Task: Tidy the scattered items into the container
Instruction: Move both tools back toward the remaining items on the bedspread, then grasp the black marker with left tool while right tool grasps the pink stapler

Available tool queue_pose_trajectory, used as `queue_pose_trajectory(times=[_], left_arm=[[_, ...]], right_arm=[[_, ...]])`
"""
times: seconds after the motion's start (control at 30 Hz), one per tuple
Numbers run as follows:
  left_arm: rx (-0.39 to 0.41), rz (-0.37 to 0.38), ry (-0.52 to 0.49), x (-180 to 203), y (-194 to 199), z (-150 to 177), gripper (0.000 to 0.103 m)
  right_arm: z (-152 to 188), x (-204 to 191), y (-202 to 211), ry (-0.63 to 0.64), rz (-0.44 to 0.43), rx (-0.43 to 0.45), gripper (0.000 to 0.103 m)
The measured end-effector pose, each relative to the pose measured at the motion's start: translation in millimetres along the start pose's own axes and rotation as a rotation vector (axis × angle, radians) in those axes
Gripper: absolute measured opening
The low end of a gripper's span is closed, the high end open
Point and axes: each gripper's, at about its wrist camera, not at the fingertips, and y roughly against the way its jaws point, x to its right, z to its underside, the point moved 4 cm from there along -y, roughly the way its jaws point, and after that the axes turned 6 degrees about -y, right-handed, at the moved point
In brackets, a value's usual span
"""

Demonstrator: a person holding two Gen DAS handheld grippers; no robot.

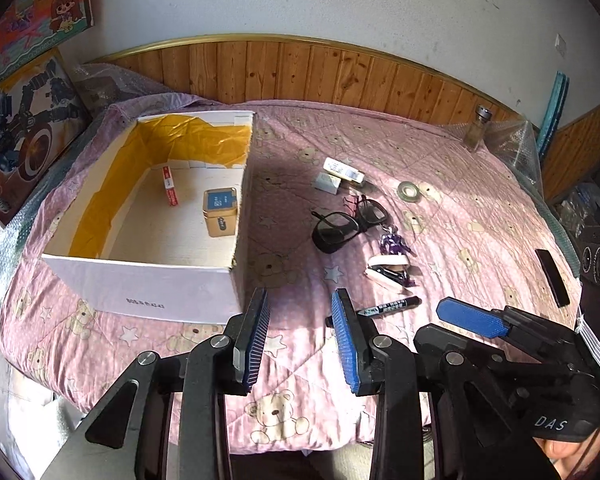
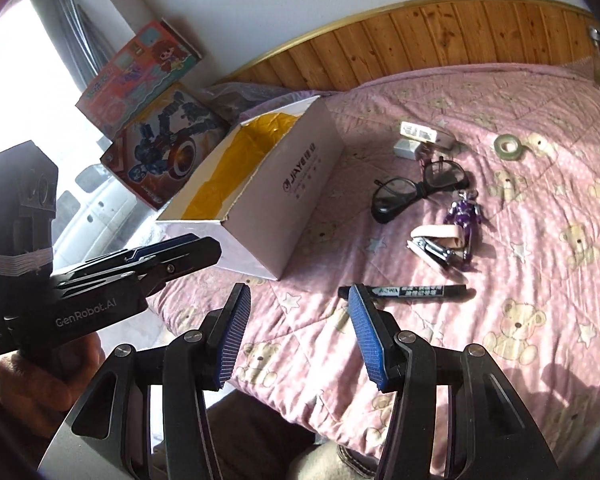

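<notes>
Hovering above the pink bear-print quilt (image 1: 480,216), the left gripper (image 1: 302,336) had its blue-padded fingers (image 1: 256,340) spread apart with nothing between them. Just beyond its left fingertip sat the white cardboard box with torn yellow lining (image 1: 140,284), open at the top; inside lay a gold square tin with a blue label (image 1: 220,212) and a slim red-and-white packet (image 1: 170,186). Touching the far side of its right fingertip in that view lay the black marker pen with a printed white label (image 1: 392,306).

The right gripper (image 2: 296,328) was likewise released, jaws wide and empty, above the quilt's near edge. The marker's cap end lay just behind its right finger (image 2: 366,336), the barrel stretching away to the right. Farther ahead of that finger lay a white-and-black stapler (image 2: 436,246) touching a purple toy figure on a keychain (image 2: 462,216), then black-framed glasses (image 2: 416,188), and beyond them small white packets (image 2: 416,136). A roll of clear tape (image 2: 507,145) lay well off to the right, and a glass jar with a metal lid (image 1: 478,128) stood at the far edge.
</notes>
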Motion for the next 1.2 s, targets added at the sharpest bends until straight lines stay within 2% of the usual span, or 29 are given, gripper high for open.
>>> queue_pose_trajectory(times=[0.17,0.23,0.33,0.43,0.5,0.67,0.77,0.83,0.87,0.9,0.97,1.03,1.07,1.1,1.13,1.2], left_arm=[[-0.040,0.078,-0.034,33,-17,10,0.041],[-0.055,0.108,-0.052,44,-24,11,0.047],[-0.070,0.141,-0.107,60,-39,11,0.054],[-0.098,0.162,-0.162,70,-64,11,0.057],[-0.127,0.171,-0.179,72,-85,13,0.057],[-0.194,0.179,-0.216,75,-134,20,0.057],[-0.221,0.175,-0.257,77,-156,25,0.057],[-0.202,0.150,-0.283,75,-164,28,0.057],[-0.225,0.159,-0.281,73,-170,31,0.054],[-0.236,0.166,-0.269,70,-174,33,0.041],[-0.209,0.169,-0.284,69,-173,34,0.039],[-0.198,0.172,-0.306,70,-170,35,0.027],[-0.196,0.180,-0.303,70,-169,34,0.026],[-0.197,0.190,-0.294,69,-169,34,0.024],[-0.199,0.201,-0.282,68,-168,33,0.021],[-0.206,0.225,-0.253,66,-168,33,0.017]], right_arm=[[9,37,7,-0.080,0.050,0.005,0.054],[10,50,9,-0.110,0.076,0.007,0.054],[9,71,11,-0.168,0.118,0.011,0.042],[5,88,8,-0.214,0.142,0.012,0.039],[-2,93,3,-0.194,0.154,0.006,0.039],[-33,88,-27,-0.049,0.157,-0.057,0.042],[-43,93,-62,-0.003,0.147,-0.151,0.042],[-44,103,-87,-0.023,0.155,-0.202,0.042],[-43,107,-100,-0.030,0.146,-0.230,0.042],[-43,111,-112,-0.032,0.149,-0.248,0.042],[-46,113,-124,-0.022,0.154,-0.235,0.040],[-52,115,-128,-0.035,0.143,-0.221,0.035],[-55,116,-128,-0.046,0.135,-0.216,0.034],[-57,116,-128,-0.053,0.124,-0.211,0.029],[-58,115,-128,-0.056,0.118,-0.208,0.017],[-60,113,-126,-0.066,0.104,-0.203,0.009]])
